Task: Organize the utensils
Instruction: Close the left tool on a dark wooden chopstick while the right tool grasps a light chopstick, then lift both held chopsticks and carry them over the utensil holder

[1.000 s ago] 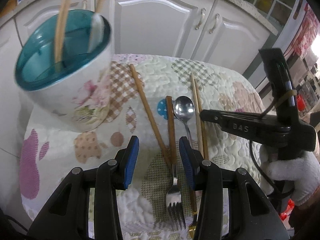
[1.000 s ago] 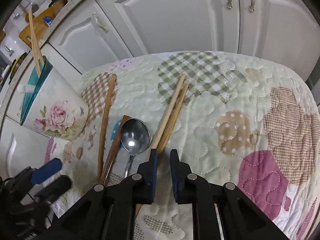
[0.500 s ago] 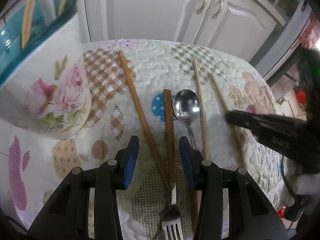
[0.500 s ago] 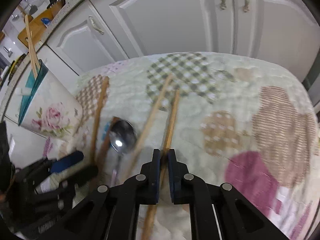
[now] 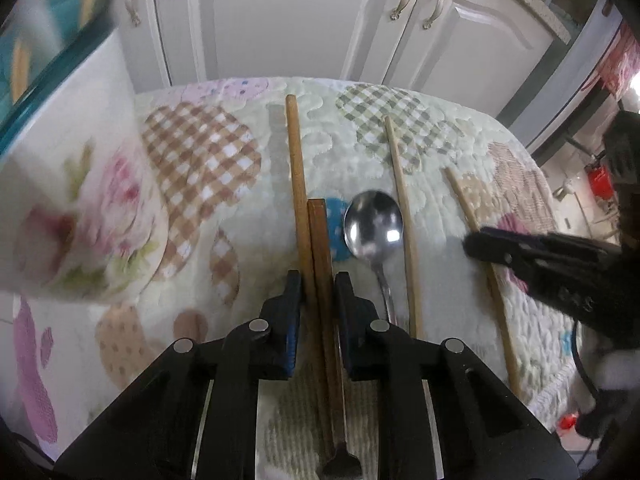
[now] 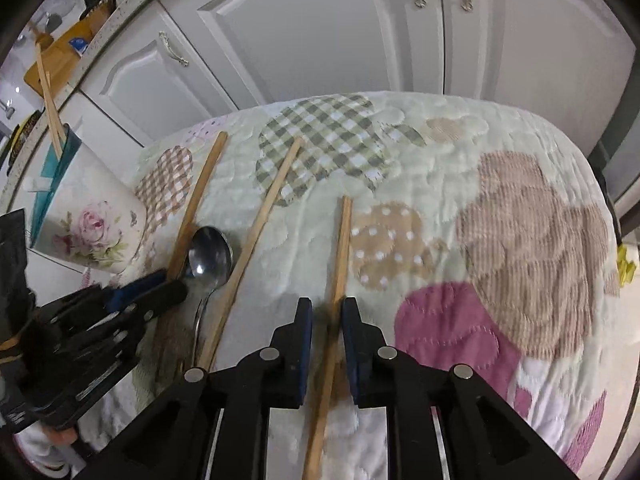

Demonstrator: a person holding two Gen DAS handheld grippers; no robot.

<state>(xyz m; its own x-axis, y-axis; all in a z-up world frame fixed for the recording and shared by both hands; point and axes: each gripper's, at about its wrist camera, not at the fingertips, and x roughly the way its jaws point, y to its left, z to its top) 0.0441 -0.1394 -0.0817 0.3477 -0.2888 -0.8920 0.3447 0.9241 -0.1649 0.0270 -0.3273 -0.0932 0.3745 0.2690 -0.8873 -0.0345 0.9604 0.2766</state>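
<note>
A quilted mat (image 5: 248,152) holds utensils. In the left wrist view my left gripper (image 5: 316,280) straddles a dark wooden chopstick (image 5: 296,168) and a wooden-handled fork (image 5: 320,248), jaws narrowly open around them. A metal spoon (image 5: 374,226) and a pale chopstick (image 5: 402,200) lie just right. In the right wrist view my right gripper (image 6: 326,312) is open around a second pale chopstick (image 6: 340,264) lying on the mat (image 6: 460,148). The floral holder cup (image 5: 72,184) with a teal rim stands at the left and holds chopsticks; it also shows in the right wrist view (image 6: 86,220).
White cabinet doors (image 5: 288,20) stand just behind the mat. The right gripper body (image 5: 560,264) reaches in from the right in the left wrist view. The mat's right side (image 6: 532,248) carries no utensils.
The right gripper pulled one pale chopstick away to the right, then opened around it. The left gripper moved forward and narrowed around the dark chopstick and fork handle.
</note>
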